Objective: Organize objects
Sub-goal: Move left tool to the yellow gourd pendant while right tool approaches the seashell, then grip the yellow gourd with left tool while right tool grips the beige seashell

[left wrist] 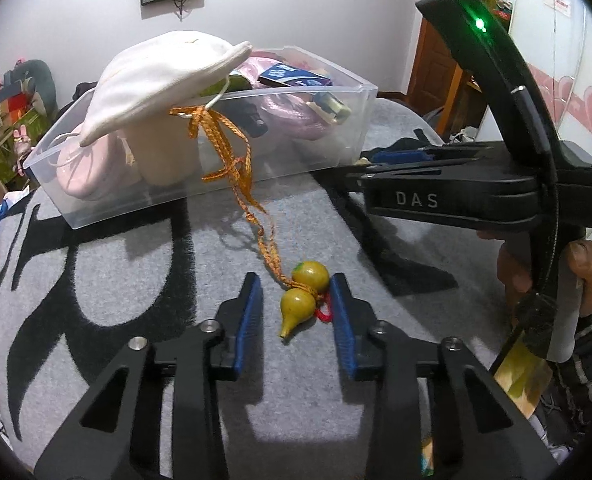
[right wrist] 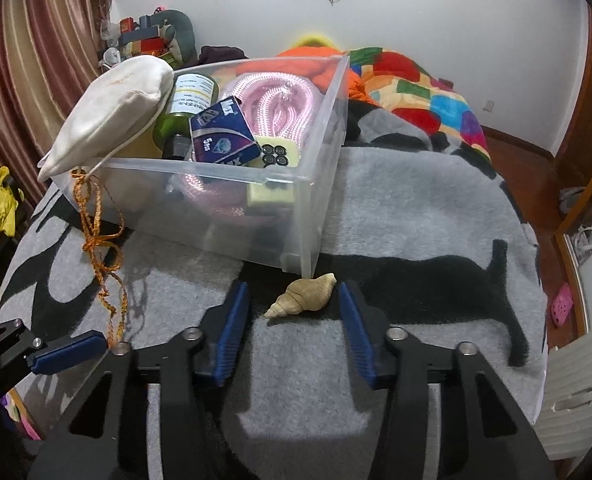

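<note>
On the grey-and-black blanket (left wrist: 304,412), the left gripper (left wrist: 296,304) brackets a small yellow gourd charm (left wrist: 305,294): its right blue pad touches the charm's upper bulb, while the left pad stands clear of it, so the jaws are not yet clamped. An orange braided cord (left wrist: 232,160) runs from the charm up to a white cloth pouch (left wrist: 160,80) draped over the rim of a clear plastic bin (left wrist: 360,120). The left wrist view alone shows the charm, and also the right gripper's body from the side with a hand (left wrist: 568,276) on its handle. The right wrist view alone shows a tan spiral seashell (right wrist: 302,295) lying on the blanket just before the bin's near corner, between the right gripper (right wrist: 294,308) pads; neither pad presses on it, so these jaws are open around it. This view also looks into the bin: a green bottle (right wrist: 184,108), a blue box (right wrist: 224,132) and a pink coiled rope (right wrist: 276,100).
</note>
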The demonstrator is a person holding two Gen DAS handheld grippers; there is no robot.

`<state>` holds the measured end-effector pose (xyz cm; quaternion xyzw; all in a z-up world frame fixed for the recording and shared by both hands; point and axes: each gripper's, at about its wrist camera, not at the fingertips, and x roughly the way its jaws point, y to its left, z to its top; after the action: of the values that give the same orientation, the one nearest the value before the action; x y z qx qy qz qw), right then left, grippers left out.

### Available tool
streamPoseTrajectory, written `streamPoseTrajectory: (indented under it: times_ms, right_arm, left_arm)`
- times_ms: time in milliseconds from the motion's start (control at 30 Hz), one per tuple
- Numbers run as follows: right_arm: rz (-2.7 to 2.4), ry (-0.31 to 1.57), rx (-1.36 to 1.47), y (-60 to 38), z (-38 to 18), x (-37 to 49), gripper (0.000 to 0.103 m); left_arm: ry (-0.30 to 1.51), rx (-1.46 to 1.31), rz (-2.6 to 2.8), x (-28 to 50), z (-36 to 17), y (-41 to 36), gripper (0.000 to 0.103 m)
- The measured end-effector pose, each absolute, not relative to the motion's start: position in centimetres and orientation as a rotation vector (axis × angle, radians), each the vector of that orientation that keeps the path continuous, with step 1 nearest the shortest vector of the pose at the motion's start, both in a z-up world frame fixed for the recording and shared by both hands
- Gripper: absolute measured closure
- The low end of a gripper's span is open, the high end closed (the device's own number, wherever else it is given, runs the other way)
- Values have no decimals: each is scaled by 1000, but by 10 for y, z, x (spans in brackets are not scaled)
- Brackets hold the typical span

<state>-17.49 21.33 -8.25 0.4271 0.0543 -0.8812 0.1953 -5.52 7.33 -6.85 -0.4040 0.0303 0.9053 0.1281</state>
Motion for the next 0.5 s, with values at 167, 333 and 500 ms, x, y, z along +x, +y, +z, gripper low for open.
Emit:
streamPoseTrajectory:
  times_ms: [167, 333, 500]
  right_arm:
    - [-2470, 143, 1204, 215, -84, -177, 74]
    - [-2474, 104, 1205, 220, -85, -178, 82]
    - [-2473, 109, 1197, 219, -85, -177, 84]
  left_arm:
    - [40, -1189, 2635, -62, -69, 70, 80]
    - [38, -1190, 2645, -60, -69, 70, 82]
    - [62, -1190, 2668, -61, -70, 74, 83]
